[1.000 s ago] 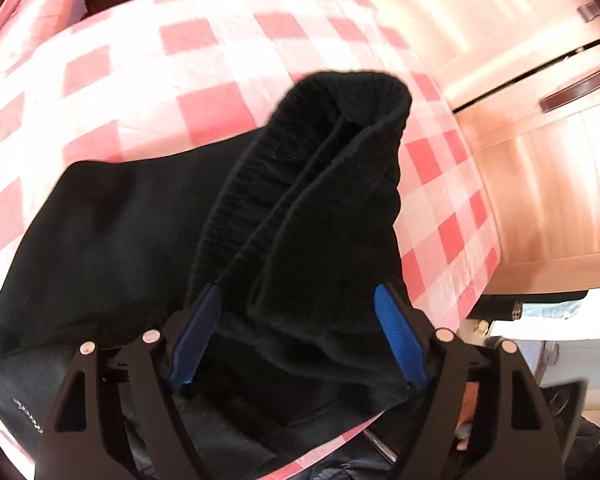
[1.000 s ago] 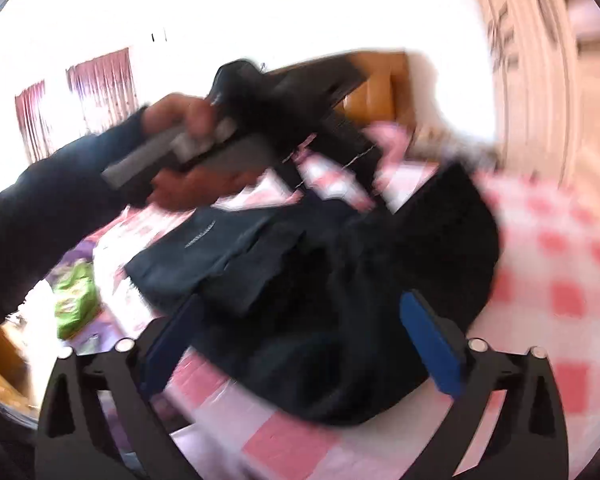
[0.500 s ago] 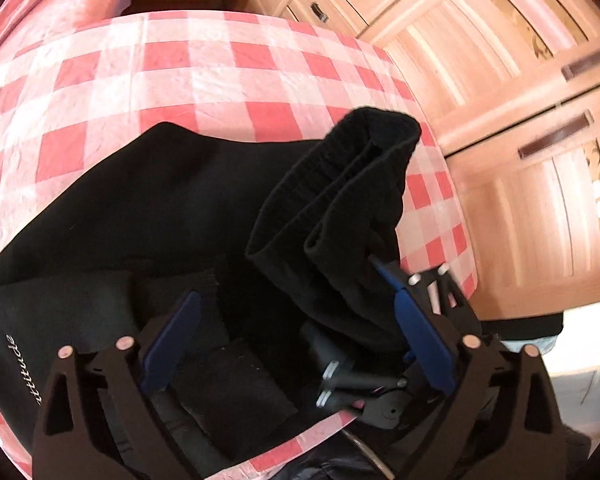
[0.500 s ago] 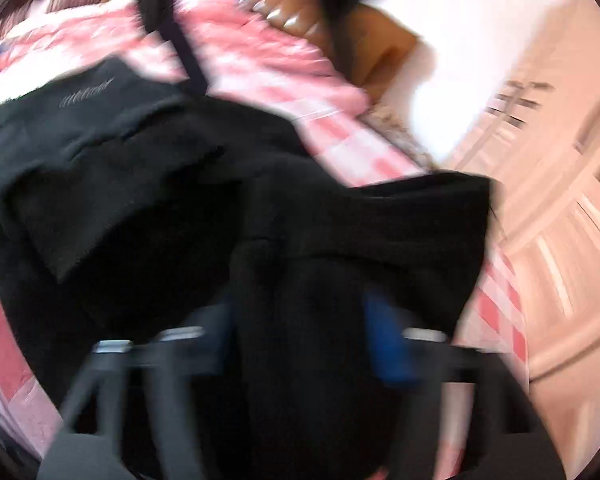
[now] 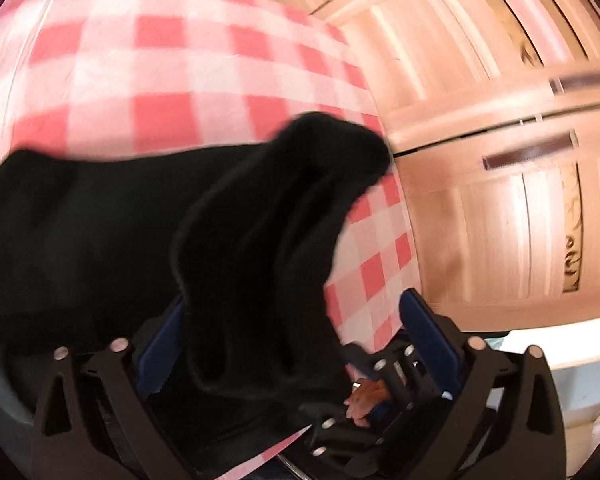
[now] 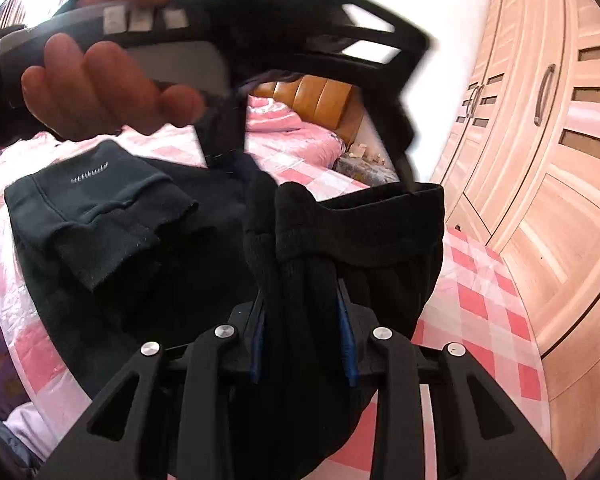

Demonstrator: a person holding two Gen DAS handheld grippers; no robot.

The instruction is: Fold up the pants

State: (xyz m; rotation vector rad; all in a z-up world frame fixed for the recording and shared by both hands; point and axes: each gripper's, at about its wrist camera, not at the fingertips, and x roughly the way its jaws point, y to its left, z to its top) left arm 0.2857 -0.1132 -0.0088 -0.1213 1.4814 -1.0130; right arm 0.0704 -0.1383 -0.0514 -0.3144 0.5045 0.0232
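Black pants [image 5: 100,240] lie on a pink checked bed cover [image 5: 180,72]. One bunched fold [image 5: 268,240] stands up between the pads of my left gripper [image 5: 292,304], whose jaws are opening; the right pad is clear of the cloth. In the right wrist view my right gripper [image 6: 300,296] is closing, and its blue pads press a thick ribbed bundle of the pants [image 6: 340,224]. A flap with a small pale logo [image 6: 92,196] lies to the left. A person's hand [image 6: 100,92] holds the left tool above the pants. My right gripper [image 5: 380,384] also shows low in the left wrist view.
A tall wooden wardrobe [image 6: 540,160] runs along the right of the bed [image 6: 484,304], close to its edge. An orange padded headboard [image 6: 316,100] and a small cluttered stand [image 6: 364,164] sit at the far end. Purple and pale items [image 6: 4,360] lie at the left.
My left gripper's jaws have spread wider around the standing fold. My right gripper has come down from above the pants and its jaws have narrowed onto the ribbed bundle.
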